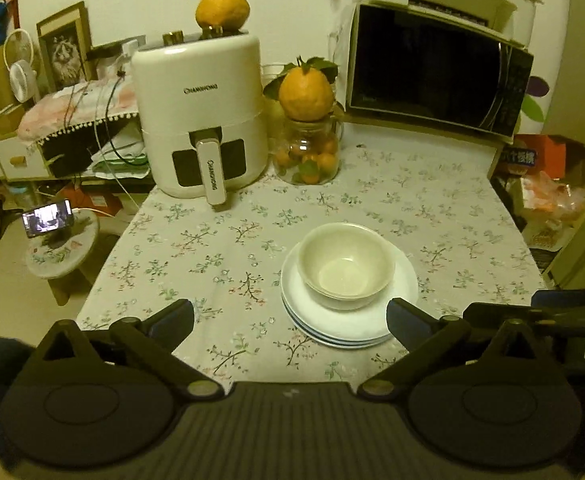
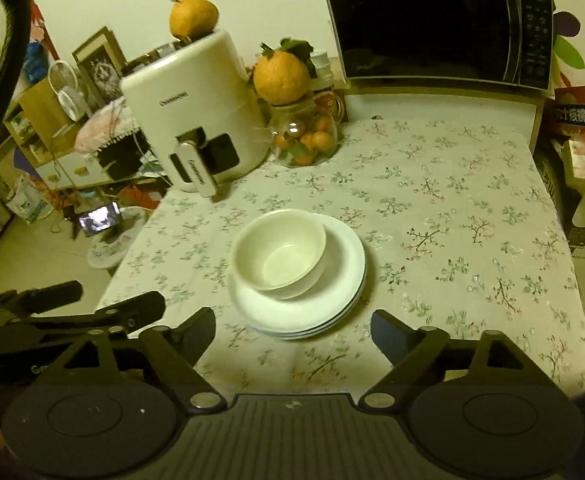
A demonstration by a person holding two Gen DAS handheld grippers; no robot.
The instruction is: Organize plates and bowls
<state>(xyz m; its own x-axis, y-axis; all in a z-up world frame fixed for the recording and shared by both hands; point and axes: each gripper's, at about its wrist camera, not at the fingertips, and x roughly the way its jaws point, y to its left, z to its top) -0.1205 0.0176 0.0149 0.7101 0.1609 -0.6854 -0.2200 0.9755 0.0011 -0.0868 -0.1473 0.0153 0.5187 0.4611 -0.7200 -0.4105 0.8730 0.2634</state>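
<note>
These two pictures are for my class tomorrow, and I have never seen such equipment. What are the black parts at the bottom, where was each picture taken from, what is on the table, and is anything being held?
There is no robot here. A person holds a two-fingered gripper in each hand, with a wide-angle camera on each looking along its fingers. One picture comes from the left gripper, the other from the right gripper; the black parts are their fingers. Both are open and hold nothing.

On the flowered tablecloth stands a pile of white plates with a bowl on top, slightly off centre. Behind are a white air fryer, a glass jar of small oranges with a large fruit on top, and a microwave.
</note>
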